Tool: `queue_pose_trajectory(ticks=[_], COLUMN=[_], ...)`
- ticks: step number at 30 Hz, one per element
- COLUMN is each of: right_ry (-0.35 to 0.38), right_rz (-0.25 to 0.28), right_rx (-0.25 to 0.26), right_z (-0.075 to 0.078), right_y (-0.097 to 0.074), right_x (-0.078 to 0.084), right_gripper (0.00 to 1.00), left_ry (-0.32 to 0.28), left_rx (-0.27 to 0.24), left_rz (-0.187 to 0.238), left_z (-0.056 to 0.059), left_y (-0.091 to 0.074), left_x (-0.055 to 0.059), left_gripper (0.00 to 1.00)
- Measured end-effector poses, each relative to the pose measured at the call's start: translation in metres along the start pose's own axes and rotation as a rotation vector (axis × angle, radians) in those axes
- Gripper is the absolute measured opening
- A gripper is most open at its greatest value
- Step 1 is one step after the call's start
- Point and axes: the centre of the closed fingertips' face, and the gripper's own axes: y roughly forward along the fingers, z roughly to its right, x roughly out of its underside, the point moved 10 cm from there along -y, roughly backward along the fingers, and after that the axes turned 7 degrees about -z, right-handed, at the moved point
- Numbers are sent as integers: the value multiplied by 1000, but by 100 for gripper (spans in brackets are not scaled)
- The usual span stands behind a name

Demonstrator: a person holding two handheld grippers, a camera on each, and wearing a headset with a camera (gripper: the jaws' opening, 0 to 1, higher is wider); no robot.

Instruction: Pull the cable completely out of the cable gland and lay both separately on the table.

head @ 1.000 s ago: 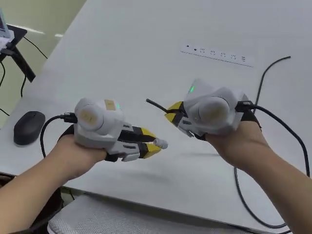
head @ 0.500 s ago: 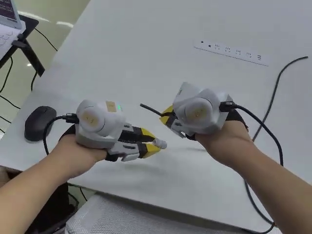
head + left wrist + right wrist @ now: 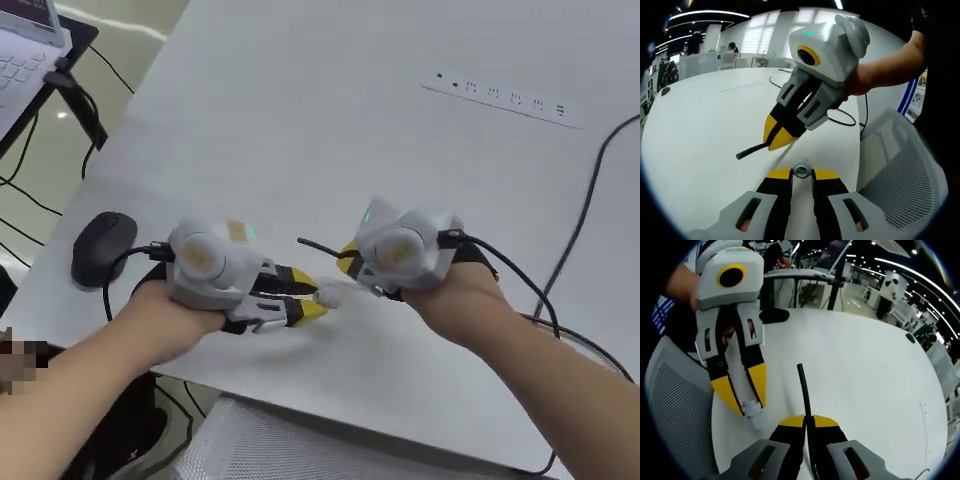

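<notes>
The cable (image 3: 804,385) is thin, black and stiff, and it is out of the cable gland (image 3: 801,169): the two are apart, each in its own tool. The right tool (image 3: 808,420) is clamped on the cable. A short end sticks straight out ahead of its yellow tips, and the rest runs back between the jaws. The left tool (image 3: 801,175) is clamped on the cable gland, a small pale grey piece with a round bore that pokes out just past its tips.

In the head view the cable gland sits just beside the right tool's tips and below the cable's free end. Both are held low over the white tabletop (image 3: 300,120); whether either touches it I cannot tell.

Compared with half a second ago, the right tool is lower and closer to the left tool, so the gap between them has nearly closed. Both grips and the length of cable sticking out look unchanged.

A dark mouse (image 3: 103,247) lies on the tabletop behind the left tool. A white power strip (image 3: 500,98) lies well beyond the right tool. A mesh chair (image 3: 900,170) stands at the tabletop's near edge.
</notes>
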Motion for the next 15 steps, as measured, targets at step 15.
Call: queue_pose_trajectory(ticks=[15], right_ry=[6], right_rz=[-69], right_rx=[-33], right_z=[-3], right_y=[27], right_x=[3], right_gripper=[0], left_ry=[-66], left_rx=[8], left_rz=[-33], left_z=[-17], left_y=[6], left_x=[32], left_gripper=[15])
